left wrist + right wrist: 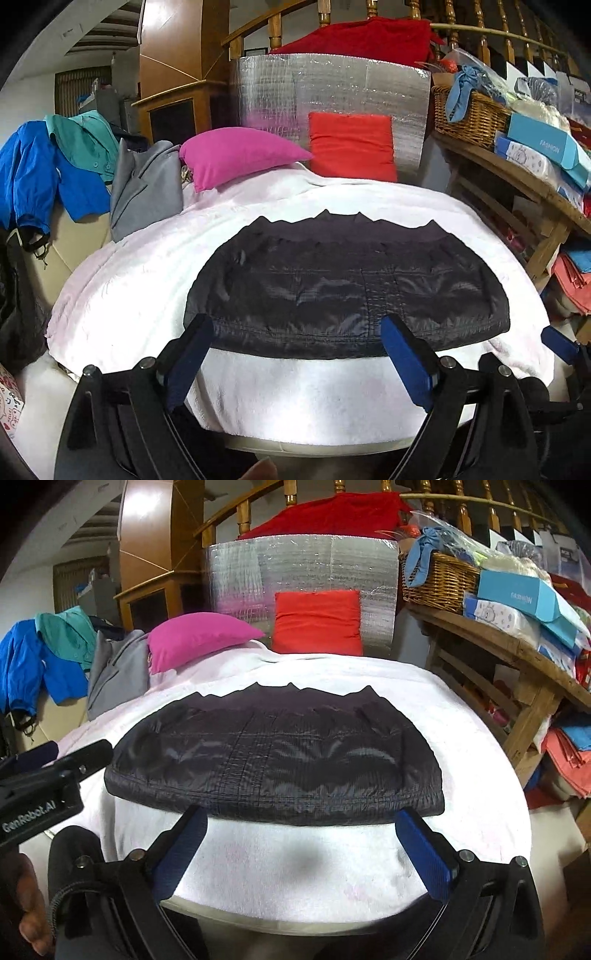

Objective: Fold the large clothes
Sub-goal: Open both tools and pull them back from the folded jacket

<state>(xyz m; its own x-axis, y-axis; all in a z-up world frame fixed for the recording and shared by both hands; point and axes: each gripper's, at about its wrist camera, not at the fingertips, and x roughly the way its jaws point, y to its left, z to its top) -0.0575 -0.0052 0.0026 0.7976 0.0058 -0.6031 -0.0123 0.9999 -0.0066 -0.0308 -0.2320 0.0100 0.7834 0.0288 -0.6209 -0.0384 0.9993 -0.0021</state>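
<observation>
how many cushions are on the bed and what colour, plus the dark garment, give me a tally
pink cushion: 1
red cushion: 1
dark garment, lying flat on the white cover: 1
total: 3

A pink pillow (236, 155) lies at eleven o'clock, a red cushion (351, 146) at twelve, a wicker basket (469, 114) at two.
</observation>
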